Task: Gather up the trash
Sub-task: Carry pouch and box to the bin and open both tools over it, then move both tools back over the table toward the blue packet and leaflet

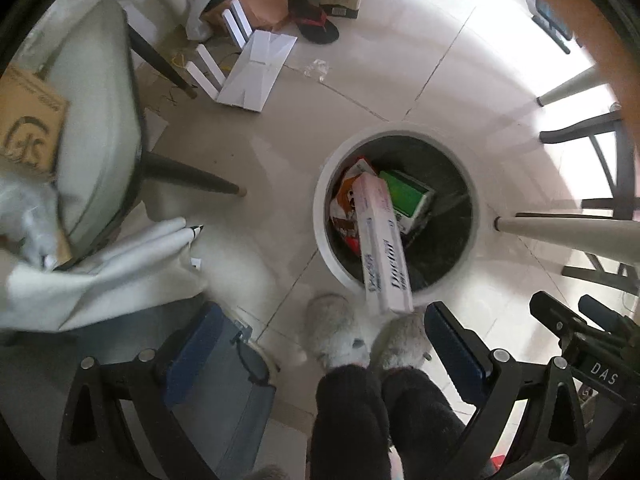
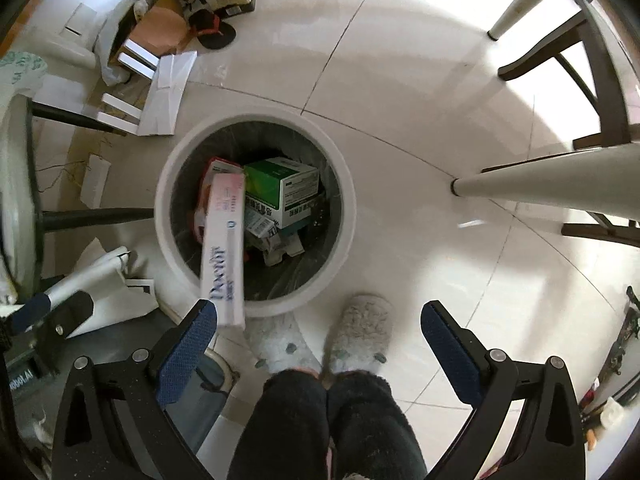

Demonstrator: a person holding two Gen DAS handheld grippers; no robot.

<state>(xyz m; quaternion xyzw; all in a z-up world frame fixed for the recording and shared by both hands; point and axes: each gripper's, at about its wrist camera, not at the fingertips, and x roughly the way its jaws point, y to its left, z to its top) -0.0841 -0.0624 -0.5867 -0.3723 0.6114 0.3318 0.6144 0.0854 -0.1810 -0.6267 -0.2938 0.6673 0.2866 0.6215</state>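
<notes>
A round white trash bin (image 1: 320,208) (image 2: 349,208) with a dark liner stands on the tiled floor right below both grippers. A long white and pink box (image 1: 384,248) (image 2: 224,248), blurred, tilts with its far end in the bin and its near end over the near rim. A green and white box (image 1: 408,196) (image 2: 276,184) and crumpled packaging lie inside. My left gripper (image 1: 324,352) is open with nothing between its pads. My right gripper (image 2: 318,352) is open too; the long box's near end hangs just beside its left finger (image 2: 188,352), not gripped.
A person's feet in fuzzy grey slippers (image 1: 336,332) (image 2: 360,328) stand by the bin. A dark-legged chair (image 1: 188,176) is left, white table legs (image 2: 552,180) and a dark wooden chair right. Flat white cardboard (image 1: 256,72), a flip-flop (image 1: 316,24) and a clear plastic scrap (image 1: 316,68) lie beyond.
</notes>
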